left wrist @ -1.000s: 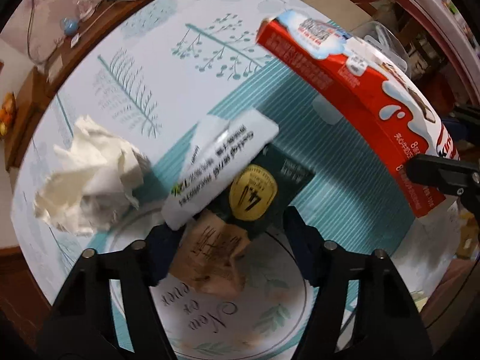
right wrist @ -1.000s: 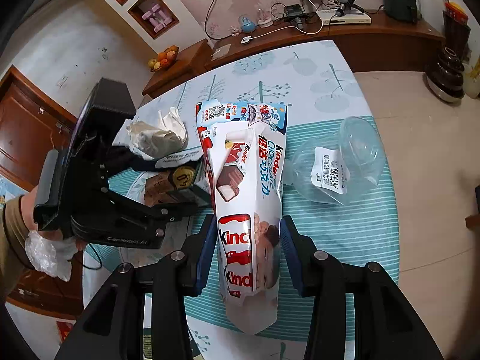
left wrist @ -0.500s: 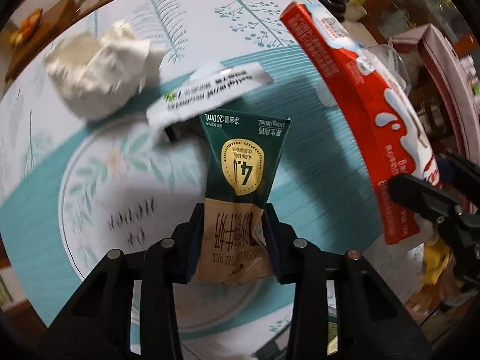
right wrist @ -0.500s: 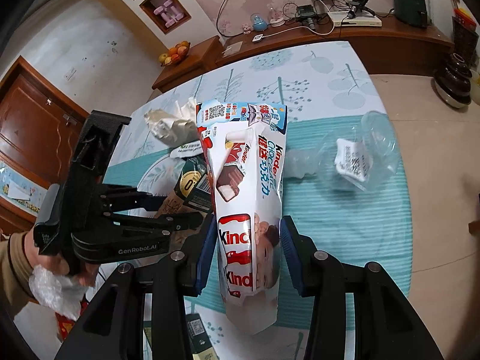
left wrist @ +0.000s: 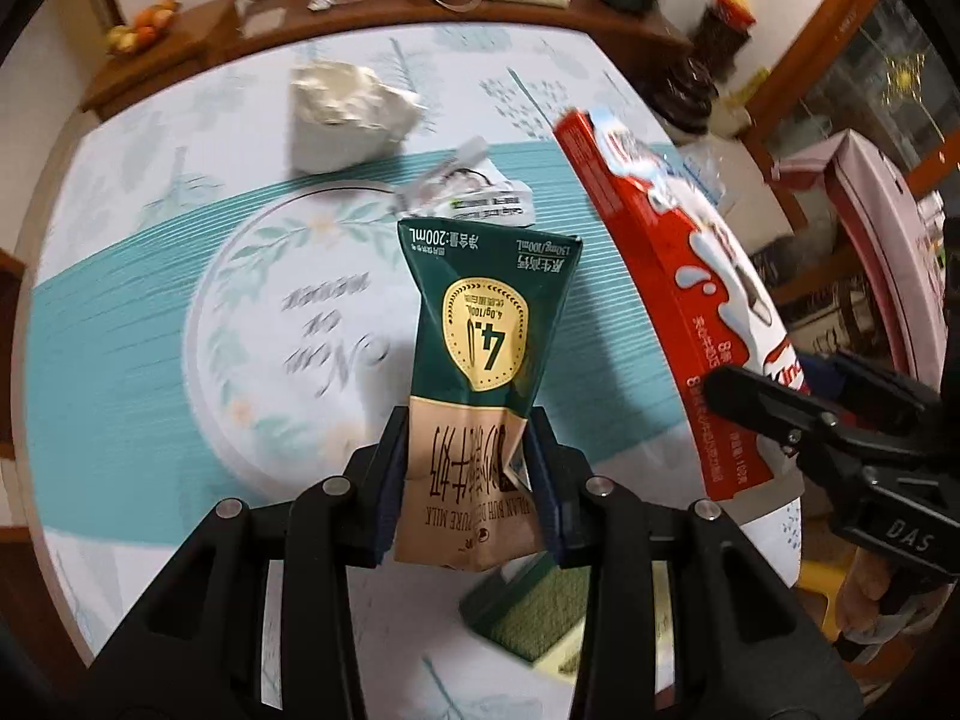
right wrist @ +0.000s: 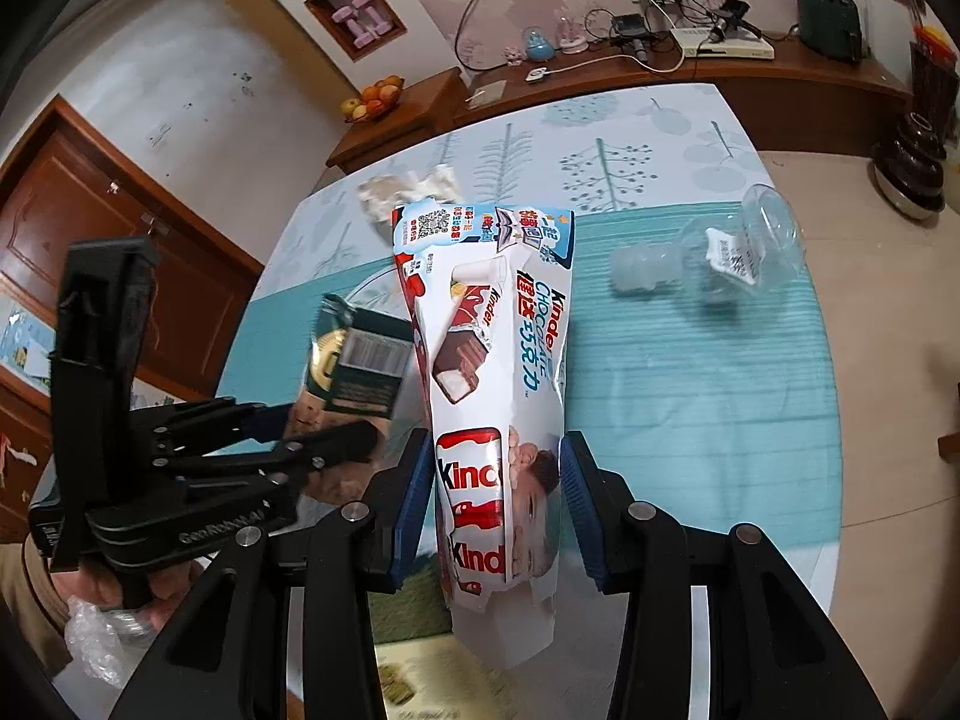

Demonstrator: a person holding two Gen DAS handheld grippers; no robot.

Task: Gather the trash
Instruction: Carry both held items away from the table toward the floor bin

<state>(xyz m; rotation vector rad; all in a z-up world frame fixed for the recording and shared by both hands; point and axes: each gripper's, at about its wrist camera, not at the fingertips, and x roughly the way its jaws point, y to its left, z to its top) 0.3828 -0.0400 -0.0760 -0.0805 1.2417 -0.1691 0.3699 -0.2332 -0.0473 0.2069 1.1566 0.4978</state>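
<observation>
So we've got two bits of trash lifted.
Left gripper (left wrist: 468,474) clamps the carton (left wrist: 480,384), right gripper (right wrist: 495,504) the box (right wrist: 498,396); next we need a bin.

fruit bowl (right wrist: 373,97) on sideboard (right wrist: 396,132) (far left); white router (right wrist: 729,45); patterned tablecloth (right wrist: 690,360)
</observation>
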